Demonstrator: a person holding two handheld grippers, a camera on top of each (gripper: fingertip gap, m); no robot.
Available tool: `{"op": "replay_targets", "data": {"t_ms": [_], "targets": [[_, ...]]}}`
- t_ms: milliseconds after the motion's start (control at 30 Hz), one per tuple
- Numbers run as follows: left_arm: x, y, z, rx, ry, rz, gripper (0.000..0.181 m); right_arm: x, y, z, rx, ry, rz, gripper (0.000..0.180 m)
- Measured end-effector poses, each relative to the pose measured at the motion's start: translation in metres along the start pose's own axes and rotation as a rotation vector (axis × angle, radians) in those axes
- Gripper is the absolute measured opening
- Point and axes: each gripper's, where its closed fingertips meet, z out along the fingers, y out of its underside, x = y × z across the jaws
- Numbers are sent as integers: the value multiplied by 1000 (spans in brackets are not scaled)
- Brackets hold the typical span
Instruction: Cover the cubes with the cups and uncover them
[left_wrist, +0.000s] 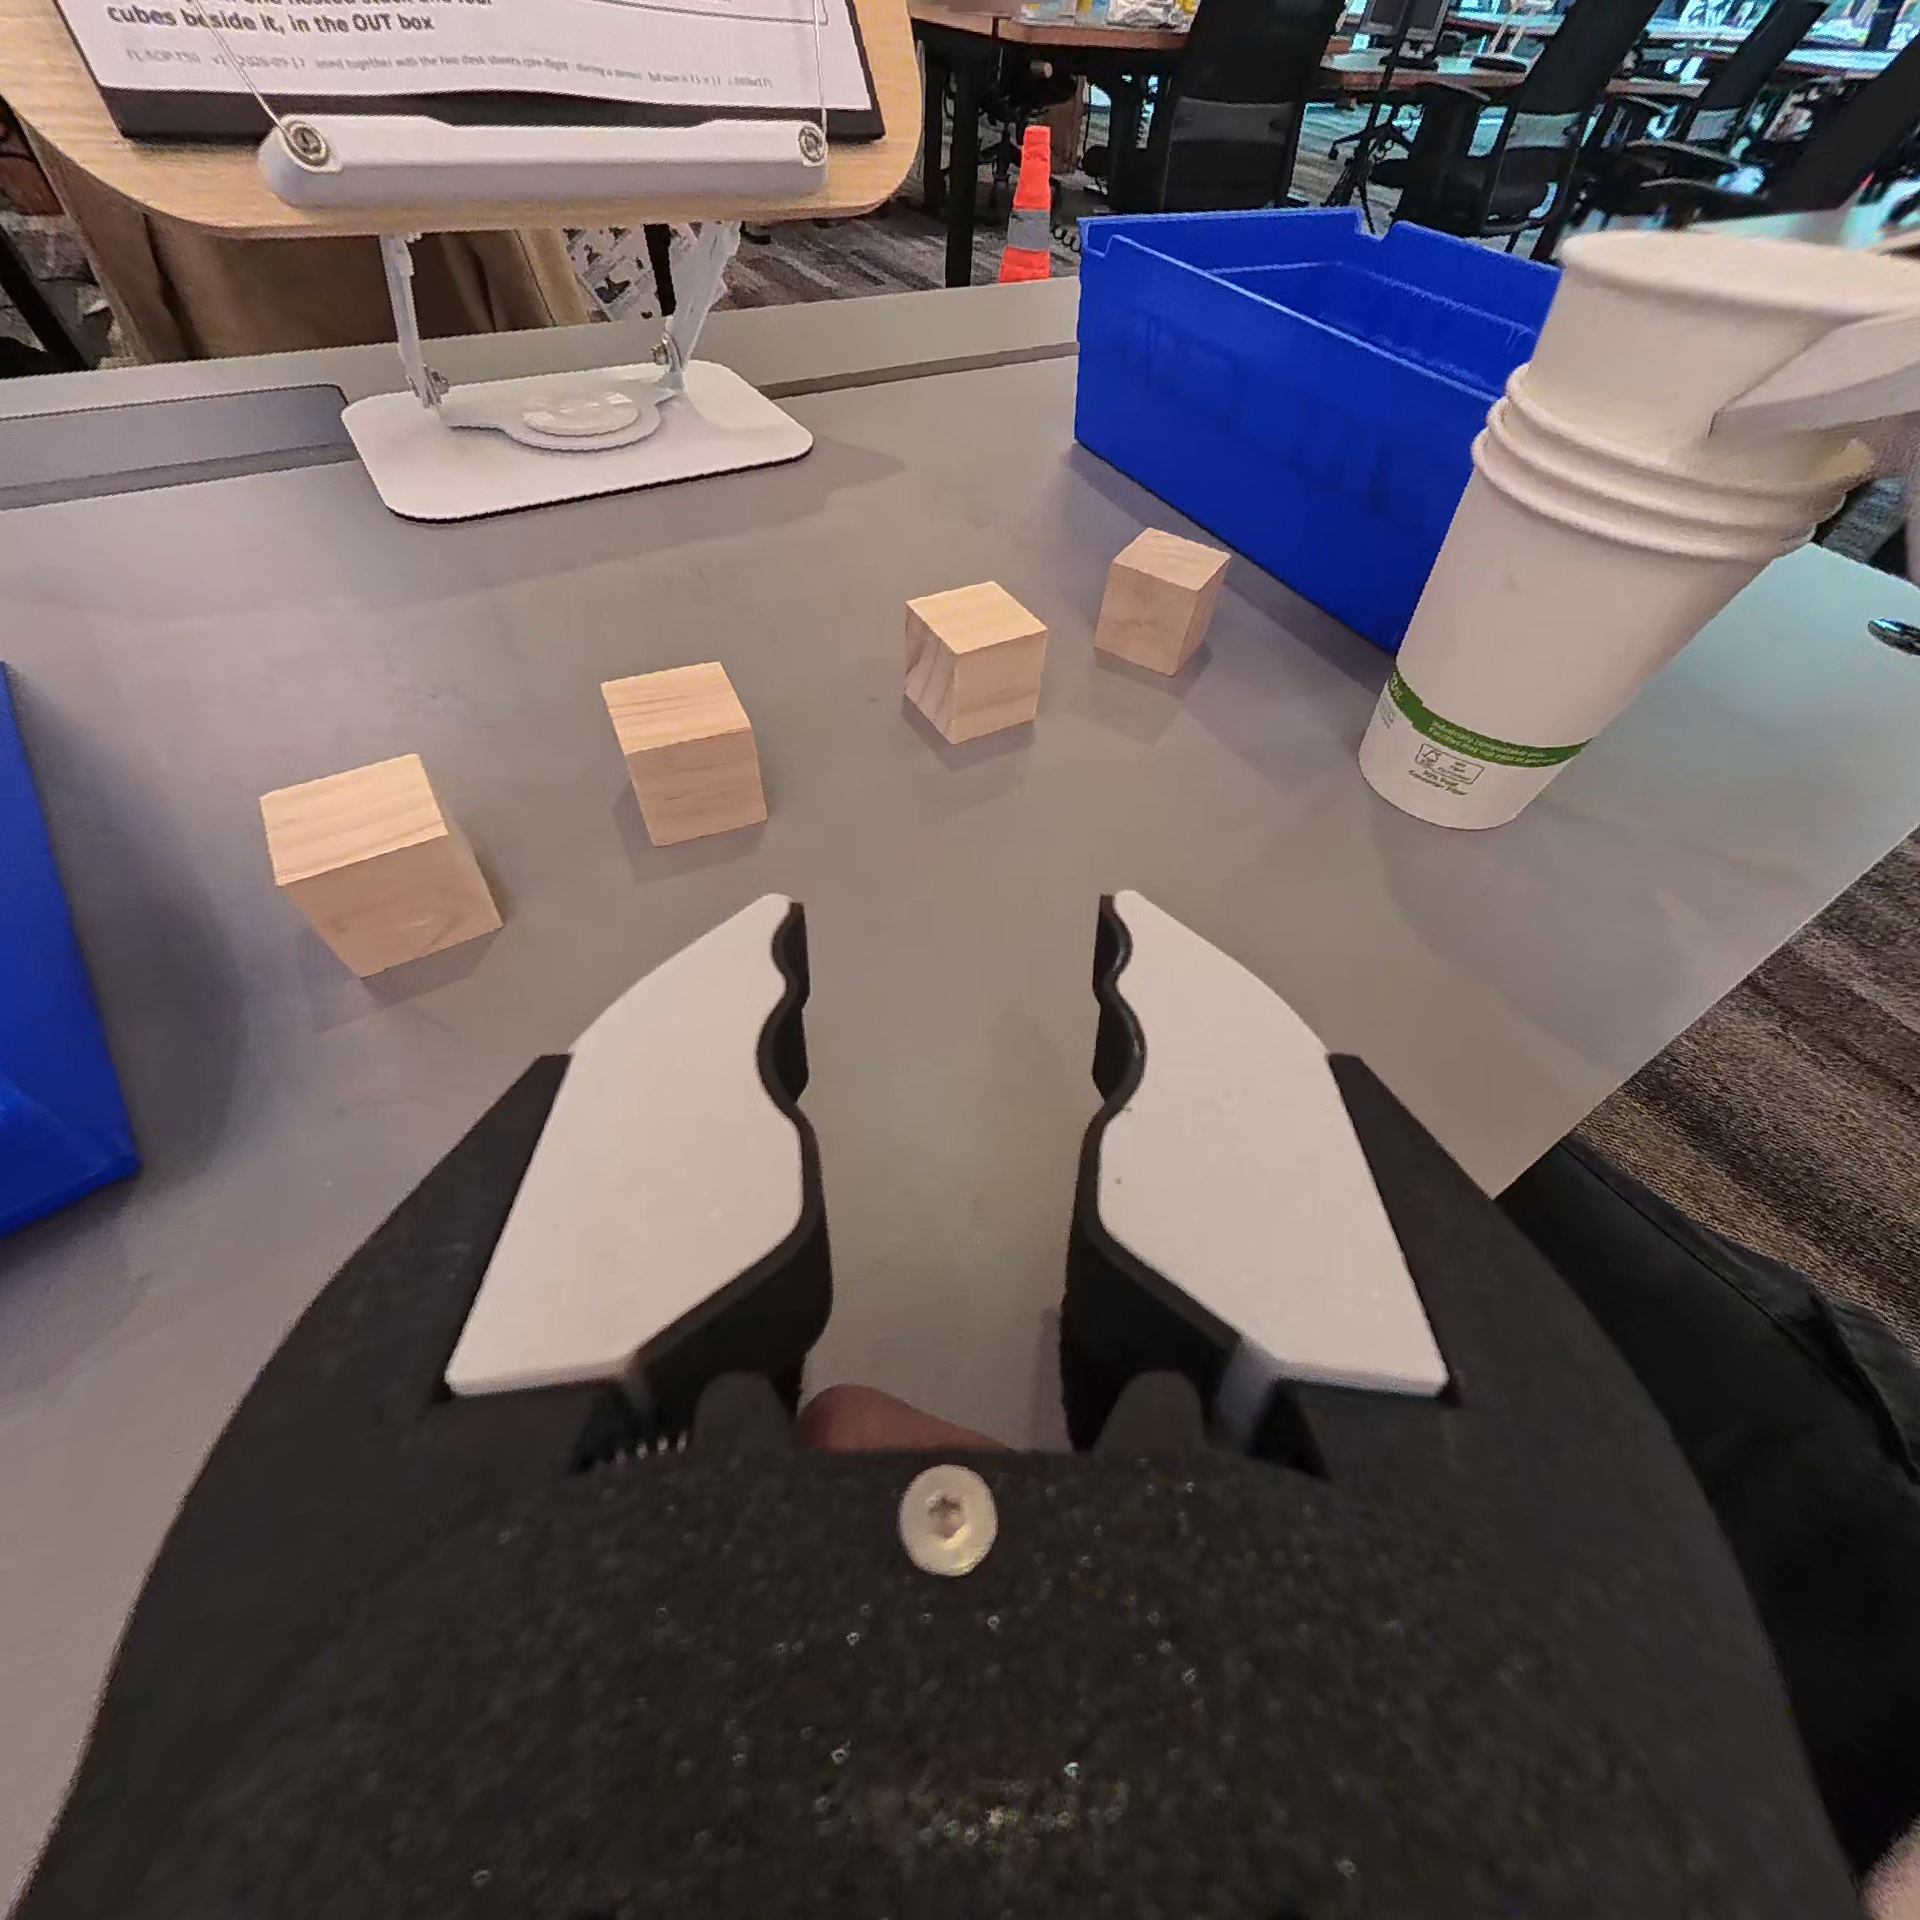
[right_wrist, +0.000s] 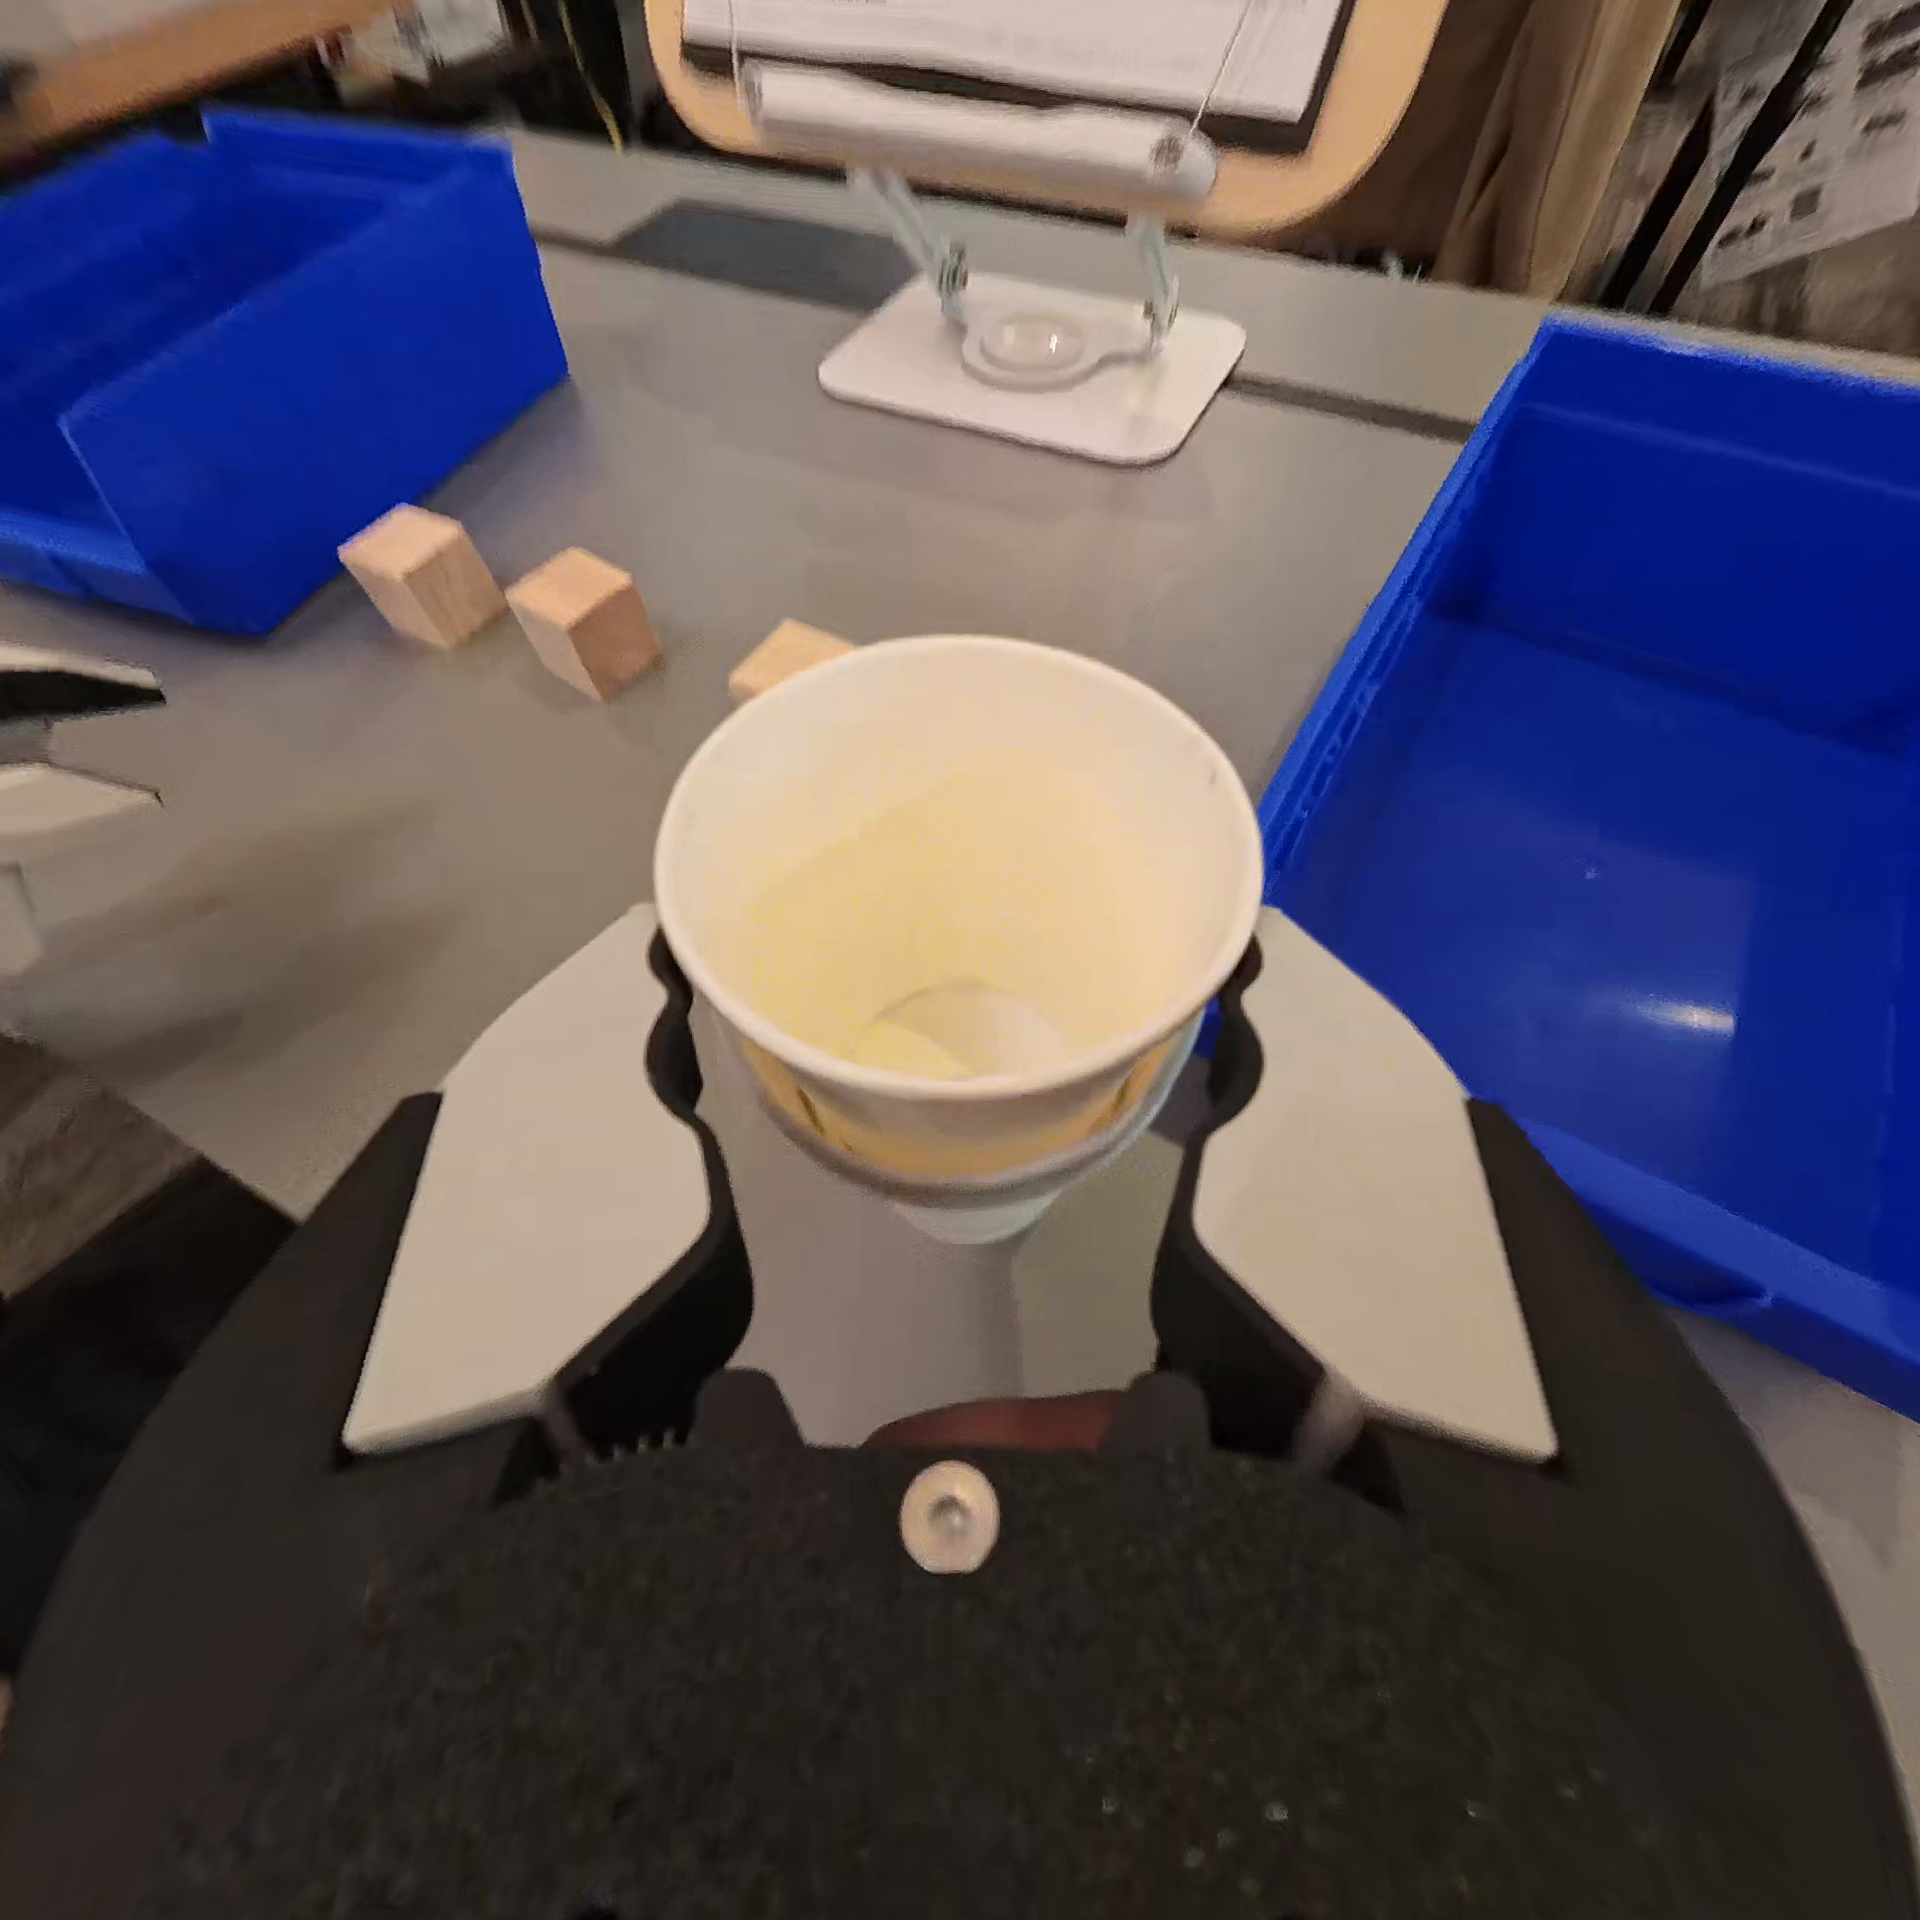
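Several wooden cubes stand in a row on the grey table (left_wrist: 935, 1039), from the nearest (left_wrist: 376, 864) to the farthest (left_wrist: 1160, 601). My left gripper (left_wrist: 945, 914) is open and empty, just in front of the row. At the right stands a stack of nested white paper cups (left_wrist: 1538, 644). My right gripper (right_wrist: 956, 935) is shut on the top cup (right_wrist: 956, 862), mouth up, tilted and partly pulled out of the stack; its finger shows in the left wrist view (left_wrist: 1818, 364). In the right wrist view, two cubes (right_wrist: 421, 587) (right_wrist: 587, 634) are in full sight and a third (right_wrist: 784, 655) is partly hidden behind the cup.
A blue bin (left_wrist: 1278, 416) sits behind the cup stack and shows in the right wrist view (right_wrist: 1662, 831). A second blue bin (right_wrist: 260, 343) is at the left. A document stand with a white base (left_wrist: 571, 436) is at the back. The table's edge (left_wrist: 1714, 1039) runs at the right.
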Motion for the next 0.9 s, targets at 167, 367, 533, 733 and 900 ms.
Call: {"op": "replay_targets", "data": {"t_ms": [167, 367, 533, 733, 900], "targets": [[2, 2, 1, -9, 3, 11, 53, 2, 29, -4, -208, -20, -61, 107], [-12, -2, -2, 11, -47, -16, 54, 22, 6, -51, -180, 100, -138, 105], [-37, -19, -4, 44, -113, -77, 55, -19, -78, -84, 292, 98, -172, 90], [-59, -46, -5, 69, -165, -67, 55, -28, -100, -62, 378, 203, -223, 78], [-86, -67, 1, 66, -256, -35, 56, -26, -98, -27, 320, 114, -133, 81]]}}
